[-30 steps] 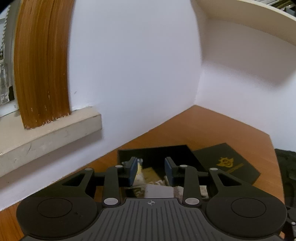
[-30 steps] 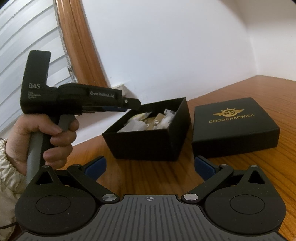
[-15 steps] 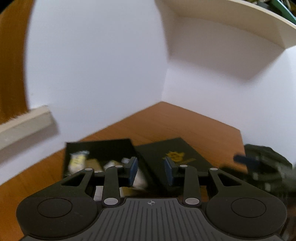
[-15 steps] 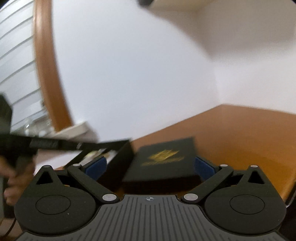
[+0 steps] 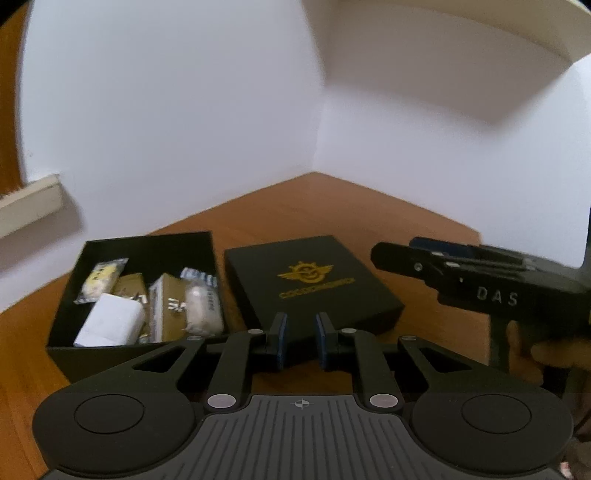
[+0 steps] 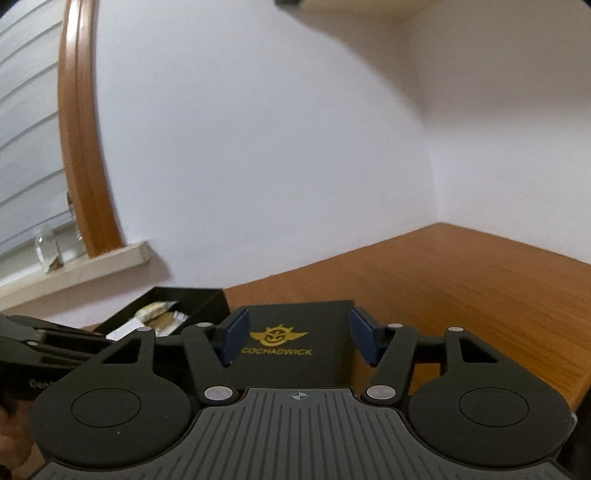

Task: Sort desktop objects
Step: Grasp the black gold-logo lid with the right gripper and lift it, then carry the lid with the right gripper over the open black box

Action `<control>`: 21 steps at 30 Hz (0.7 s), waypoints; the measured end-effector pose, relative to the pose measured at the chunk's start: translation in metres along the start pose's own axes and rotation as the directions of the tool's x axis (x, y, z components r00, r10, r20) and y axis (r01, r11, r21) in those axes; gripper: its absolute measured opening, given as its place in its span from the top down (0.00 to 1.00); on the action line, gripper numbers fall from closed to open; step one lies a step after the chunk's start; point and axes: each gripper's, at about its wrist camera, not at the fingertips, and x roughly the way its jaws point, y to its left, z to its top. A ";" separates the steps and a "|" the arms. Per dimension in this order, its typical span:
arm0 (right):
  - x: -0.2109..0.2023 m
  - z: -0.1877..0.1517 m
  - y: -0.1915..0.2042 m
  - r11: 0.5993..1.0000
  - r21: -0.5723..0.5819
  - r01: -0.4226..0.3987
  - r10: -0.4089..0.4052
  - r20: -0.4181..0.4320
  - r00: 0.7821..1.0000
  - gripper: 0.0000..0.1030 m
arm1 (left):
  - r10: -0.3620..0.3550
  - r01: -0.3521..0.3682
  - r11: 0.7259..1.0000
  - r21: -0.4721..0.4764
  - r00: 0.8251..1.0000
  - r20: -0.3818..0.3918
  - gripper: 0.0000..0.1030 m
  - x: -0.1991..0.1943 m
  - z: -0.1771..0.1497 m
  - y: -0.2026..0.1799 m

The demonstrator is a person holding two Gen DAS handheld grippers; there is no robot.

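Observation:
An open black box [image 5: 92, 347] holding several wrapped packets [image 5: 201, 301] and a white block [image 5: 110, 323] sits on the wooden desk. Its black lid [image 5: 310, 284] with a gold emblem lies flat just right of it. My left gripper [image 5: 300, 341] hovers empty at the lid's near edge, jaws a narrow gap apart. My right gripper [image 6: 298, 338] is open, its blue pads [image 6: 234, 334] standing either side of the lid [image 6: 291, 354], not visibly pressing on it. The box [image 6: 173, 306] shows behind on the left. The right gripper also shows in the left wrist view [image 5: 461, 273].
The desk [image 6: 461, 280] runs into a white wall corner. A window sill [image 6: 74, 269] with a small glass object [image 6: 46, 249] and a wooden frame [image 6: 85, 147] is at the left. A shelf [image 5: 461, 33] hangs overhead.
Both grippers swung right from the open box to the lid. The right gripper moved in so its open jaws now straddle the lid. The left gripper's gap is unchanged.

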 end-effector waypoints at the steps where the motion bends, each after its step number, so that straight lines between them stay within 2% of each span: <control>1: 0.003 0.000 0.001 1.000 -0.004 -0.007 0.007 -0.002 1.000 0.42 | 0.013 -0.013 1.000 0.000 1.000 -0.007 0.82 0.001 -0.002 -0.002; 4: 0.010 -0.001 0.001 0.999 -0.006 -0.033 0.033 -0.013 0.999 0.42 | 0.042 -0.042 0.999 0.001 0.999 -0.018 0.77 0.002 -0.007 -0.005; 8: 0.016 -0.004 0.002 0.999 -0.008 -0.051 0.050 -0.024 0.998 0.41 | 0.088 -0.088 0.996 0.012 0.996 -0.005 0.54 0.004 -0.012 -0.009; 14: 0.028 -0.006 -0.006 0.998 0.014 -0.059 0.059 -0.050 0.997 0.42 | 0.101 -0.100 0.995 0.008 0.995 -0.022 0.54 0.013 -0.014 -0.012; 21: 0.043 -0.007 -0.025 0.991 0.105 -0.084 0.095 -0.108 0.990 0.42 | 0.104 -0.104 0.995 0.009 0.994 -0.037 0.54 0.024 -0.013 -0.013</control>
